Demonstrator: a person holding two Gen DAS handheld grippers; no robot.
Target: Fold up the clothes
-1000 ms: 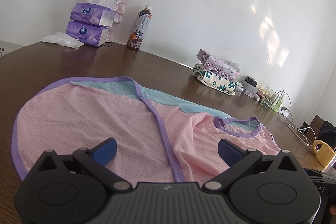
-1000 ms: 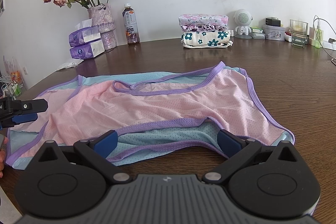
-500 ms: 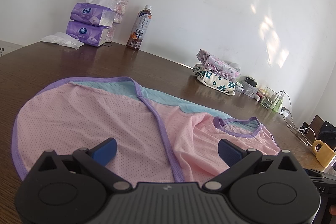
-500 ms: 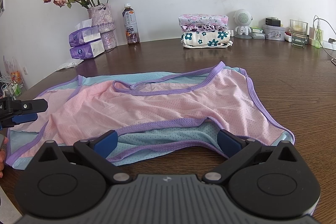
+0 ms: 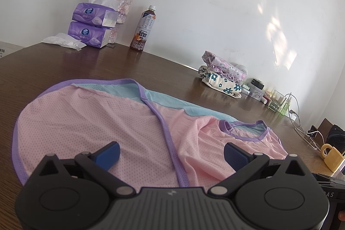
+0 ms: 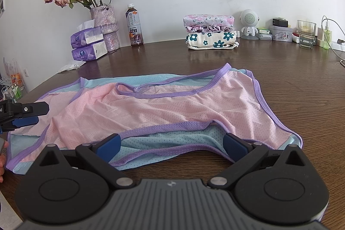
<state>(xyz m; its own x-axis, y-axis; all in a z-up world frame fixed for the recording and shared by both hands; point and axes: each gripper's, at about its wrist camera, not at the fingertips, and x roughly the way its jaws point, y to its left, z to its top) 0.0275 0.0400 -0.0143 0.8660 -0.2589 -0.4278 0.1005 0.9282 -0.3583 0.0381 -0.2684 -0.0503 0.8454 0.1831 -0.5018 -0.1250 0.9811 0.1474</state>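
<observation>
Two folded clothes (image 6: 208, 32) lie far; we see the vest (image 6: 163, 109) flat, unfolded, both grippers (image 5: 171, 153) (image 6: 171, 146) apart, gripping nothing.

Bright daylight fills the room. Soft sun patches dapple the white wall (image 5: 248, 14) at the far right, and the dark wooden table (image 6: 301, 83) carries a dull sheen with faint reflections under the far things. Shadows are soft and short. Both pictures are sharp, but the fisheye bends the table edge and darkens the top corners.
</observation>
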